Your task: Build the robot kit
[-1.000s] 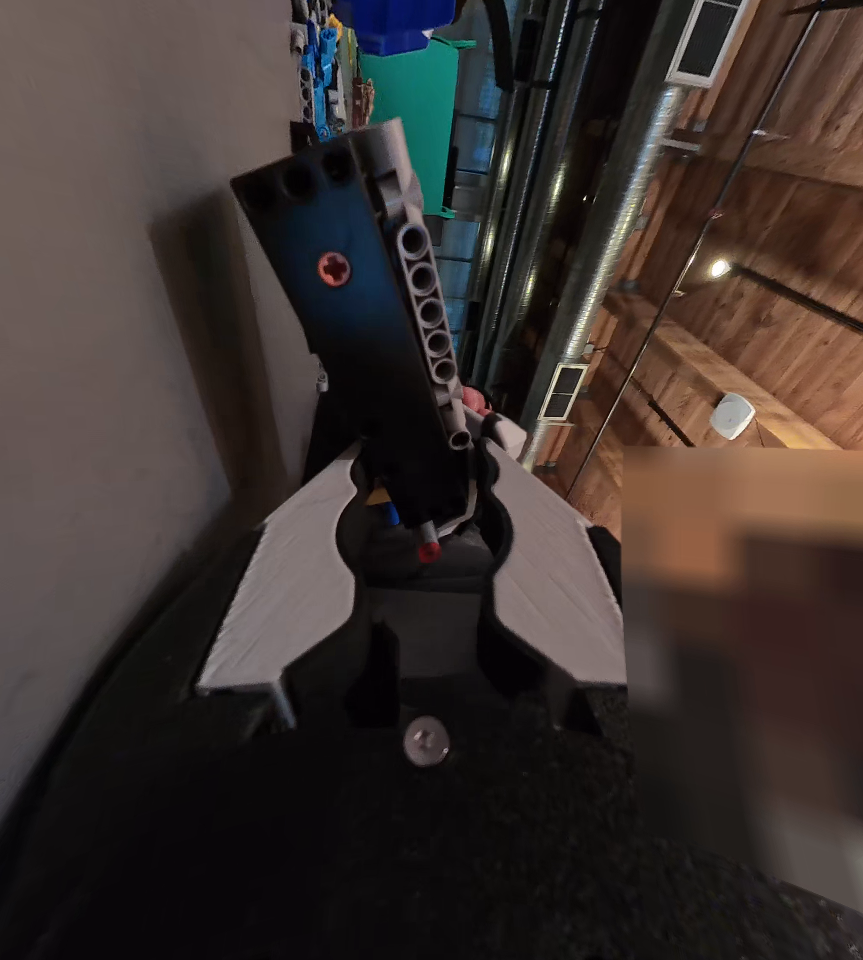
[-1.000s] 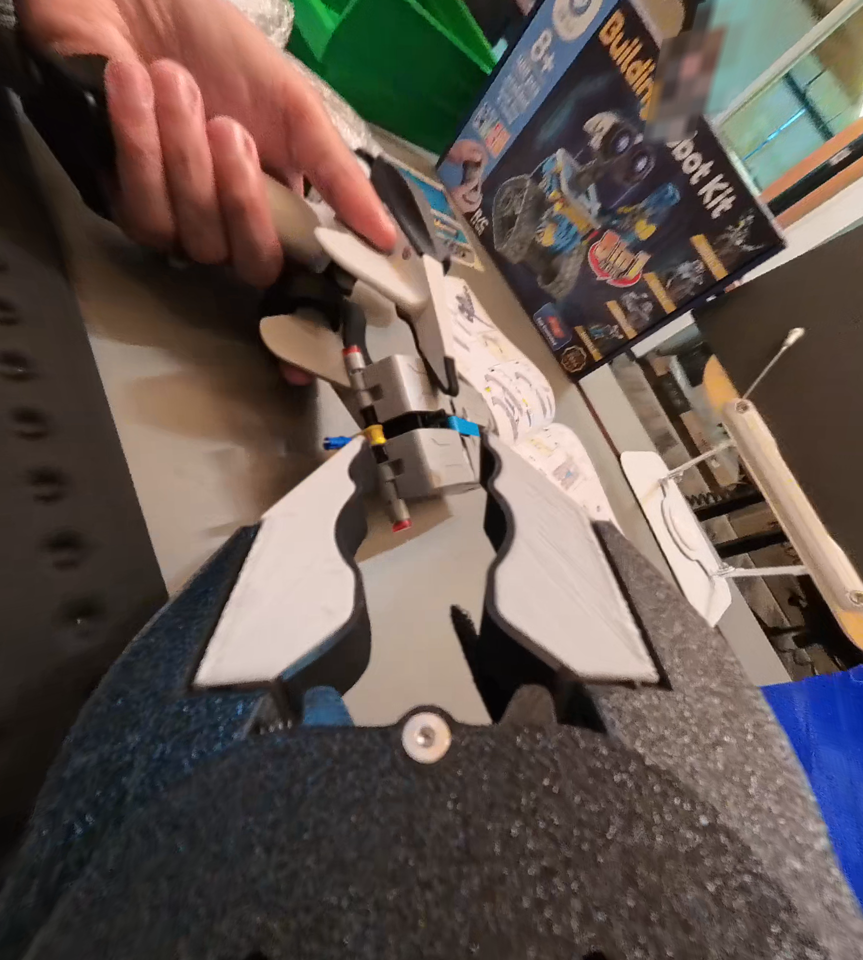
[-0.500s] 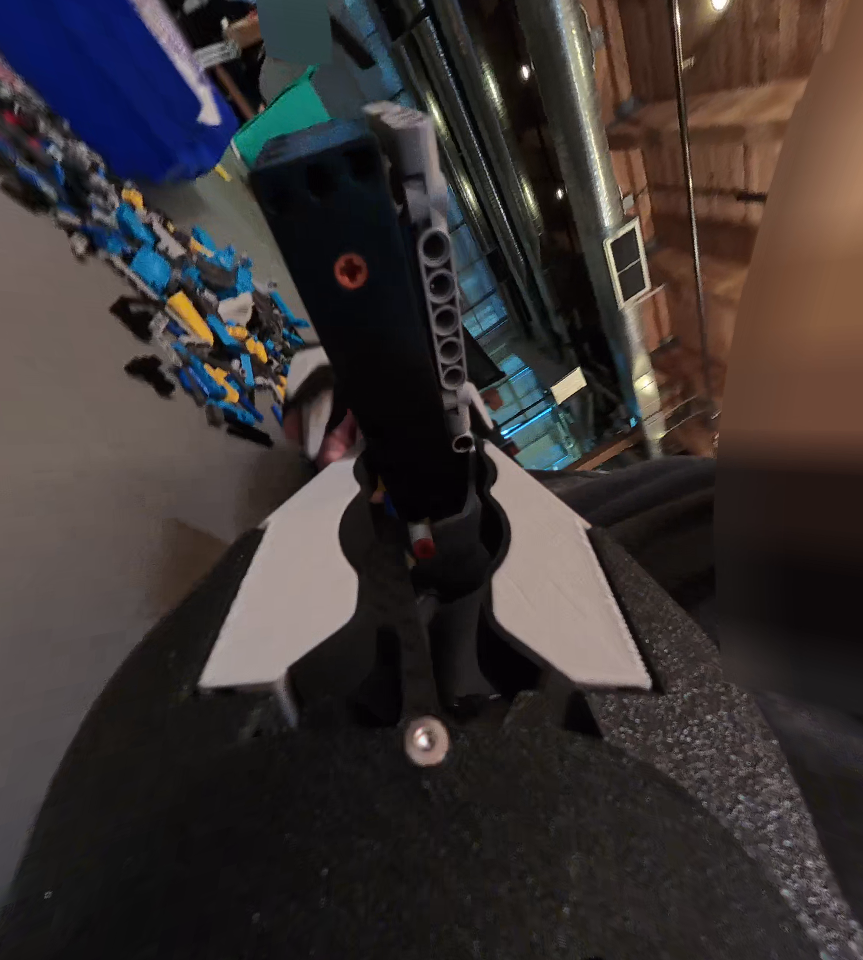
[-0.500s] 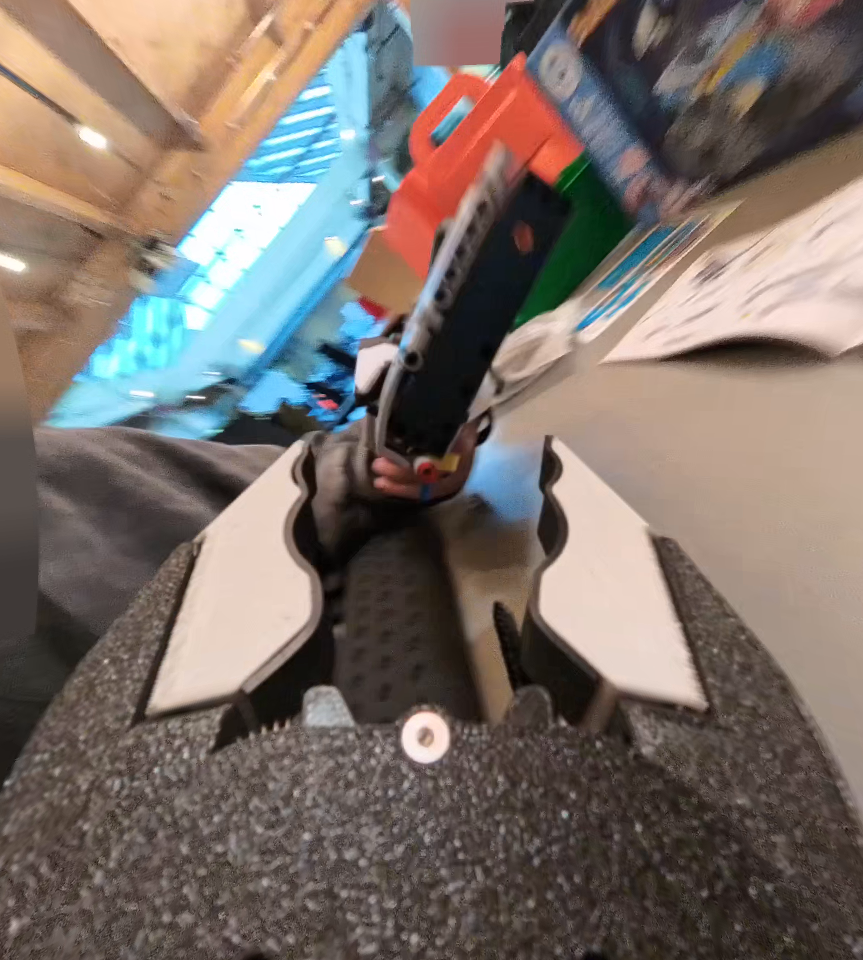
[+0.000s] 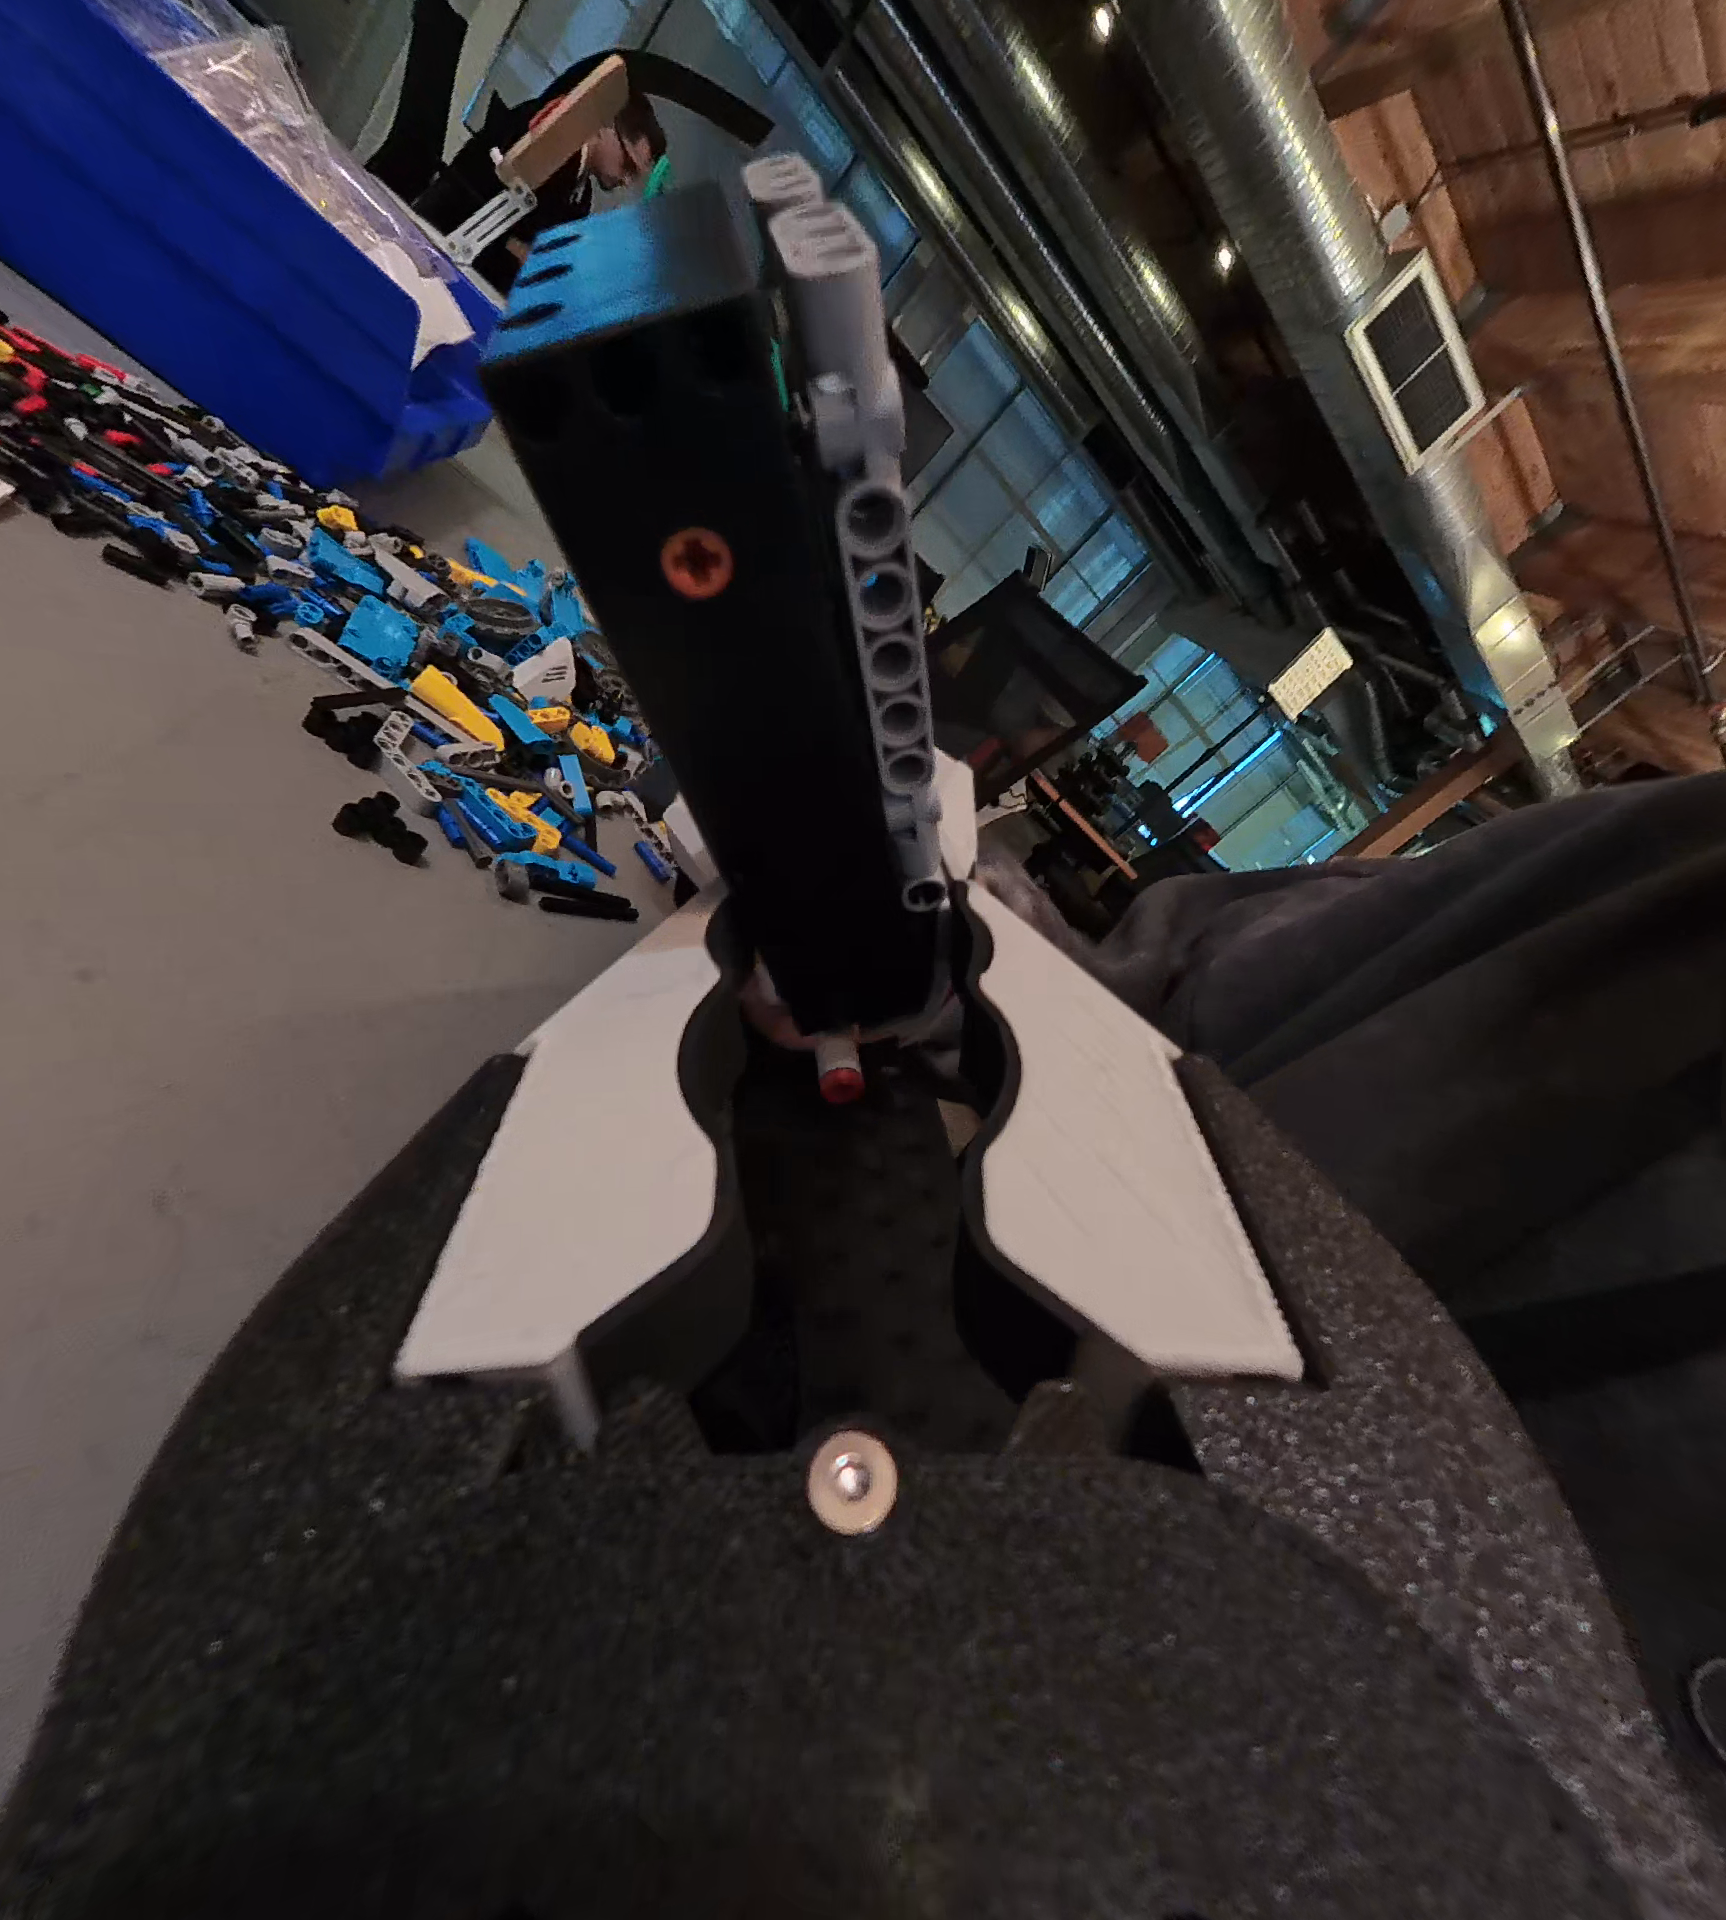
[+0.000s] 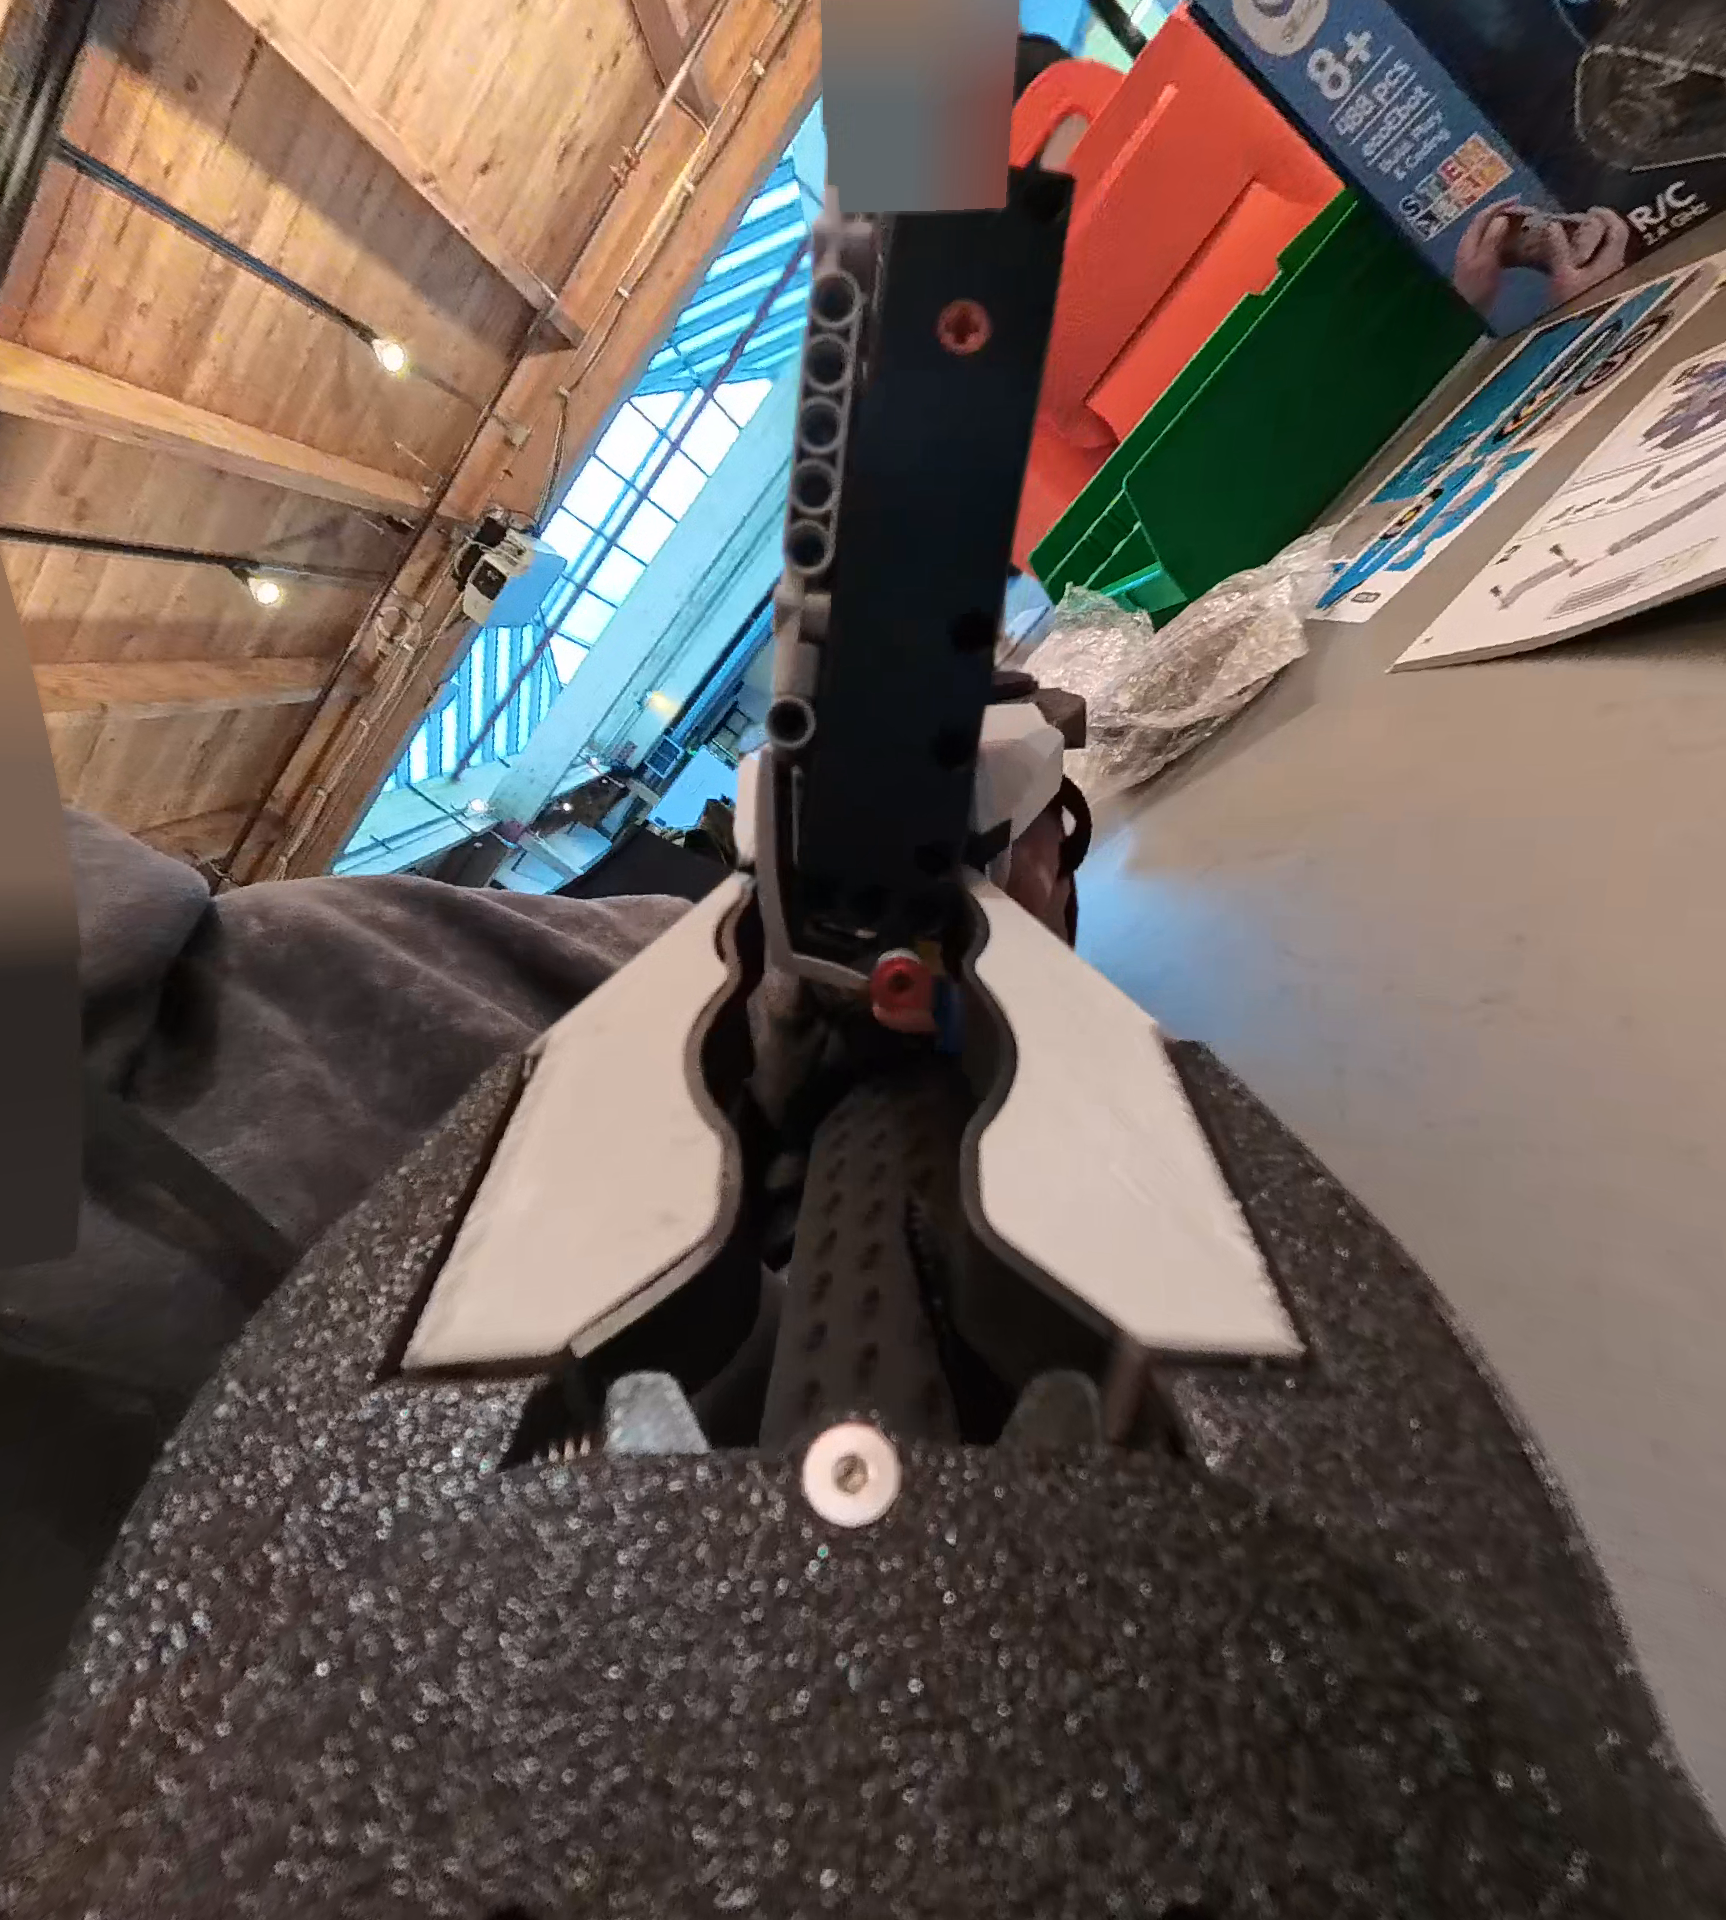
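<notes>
A black block assembly (image 5: 734,675) with a grey holed beam (image 5: 885,655) along one side and a red pin (image 5: 838,1075) at its near end is held in the air. My left gripper (image 5: 843,935) is shut on its lower end. In the right wrist view the same assembly (image 6: 932,520) stands between the tips of my right gripper (image 6: 864,914), which is shut on its end by the red pin (image 6: 898,982). The left gripper's white fingers (image 6: 1020,753) clamp it just beyond. A finger (image 5: 954,821) of the right gripper shows behind the assembly.
A pile of loose building pieces (image 5: 443,665) lies on the grey table (image 5: 111,987) beside a blue bin (image 5: 163,239). An instruction booklet (image 6: 1617,520), crumpled plastic wrap (image 6: 1181,644), green bins (image 6: 1254,436), an orange case (image 6: 1150,239) and a kit box (image 6: 1513,135) are on the right side. Less than 4 cm separates the two grippers' tips.
Both grippers swung round to face each other. The right gripper, open and apart half a second ago, has moved in and closed on the assembly's end. The left kept its hold.
</notes>
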A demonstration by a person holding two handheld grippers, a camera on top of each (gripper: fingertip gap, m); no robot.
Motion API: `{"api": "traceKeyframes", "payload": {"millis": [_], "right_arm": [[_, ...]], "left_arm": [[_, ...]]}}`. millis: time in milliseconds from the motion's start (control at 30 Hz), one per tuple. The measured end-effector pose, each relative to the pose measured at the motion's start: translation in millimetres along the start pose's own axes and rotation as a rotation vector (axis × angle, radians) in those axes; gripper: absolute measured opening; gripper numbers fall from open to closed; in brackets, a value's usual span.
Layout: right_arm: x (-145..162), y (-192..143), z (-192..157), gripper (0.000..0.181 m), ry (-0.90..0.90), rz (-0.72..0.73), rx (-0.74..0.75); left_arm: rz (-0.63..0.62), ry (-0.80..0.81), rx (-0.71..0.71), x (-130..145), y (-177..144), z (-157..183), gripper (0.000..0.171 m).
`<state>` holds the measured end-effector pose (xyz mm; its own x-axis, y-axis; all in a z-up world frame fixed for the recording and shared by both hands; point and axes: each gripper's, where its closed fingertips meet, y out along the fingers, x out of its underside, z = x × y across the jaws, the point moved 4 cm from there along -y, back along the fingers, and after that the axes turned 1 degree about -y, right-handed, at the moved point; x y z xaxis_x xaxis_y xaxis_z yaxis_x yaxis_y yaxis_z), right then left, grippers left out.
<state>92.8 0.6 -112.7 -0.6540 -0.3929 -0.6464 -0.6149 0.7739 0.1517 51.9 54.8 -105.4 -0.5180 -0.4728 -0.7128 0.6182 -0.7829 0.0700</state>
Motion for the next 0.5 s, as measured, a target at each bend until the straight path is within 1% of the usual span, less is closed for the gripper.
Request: {"api": "traceKeyframes", "payload": {"millis": [133, 200, 300, 333, 400, 500], "right_arm": [[4, -5, 4, 0.031, -0.061, -0.085, 0.068], [3, -7, 4, 0.032, -0.049, -0.101, 0.071], [4, -8, 5, 0.033, -0.09, -0.115, 0.106], [2, -8, 4, 0.033, -0.099, -0.109, 0.114], [-2, -11, 5, 0.037, -0.112, -0.086, 0.122], [-13, -22, 10, 0.054, -0.185, 0.011, 0.192]], "left_arm": [[-0.081, 0.002, -0.029, 7, 1, -6, 0.037], [-0.087, -0.01, -0.03, 9, 3, -7, 0.037], [-0.102, -0.062, -0.032, 11, 3, -10, 0.035], [-0.094, -0.085, -0.025, 11, 3, -10, 0.035], [-0.079, -0.081, -0.047, 9, 3, -11, 0.035], [-0.036, -0.017, -0.132, 4, -1, -14, 0.034]]}}
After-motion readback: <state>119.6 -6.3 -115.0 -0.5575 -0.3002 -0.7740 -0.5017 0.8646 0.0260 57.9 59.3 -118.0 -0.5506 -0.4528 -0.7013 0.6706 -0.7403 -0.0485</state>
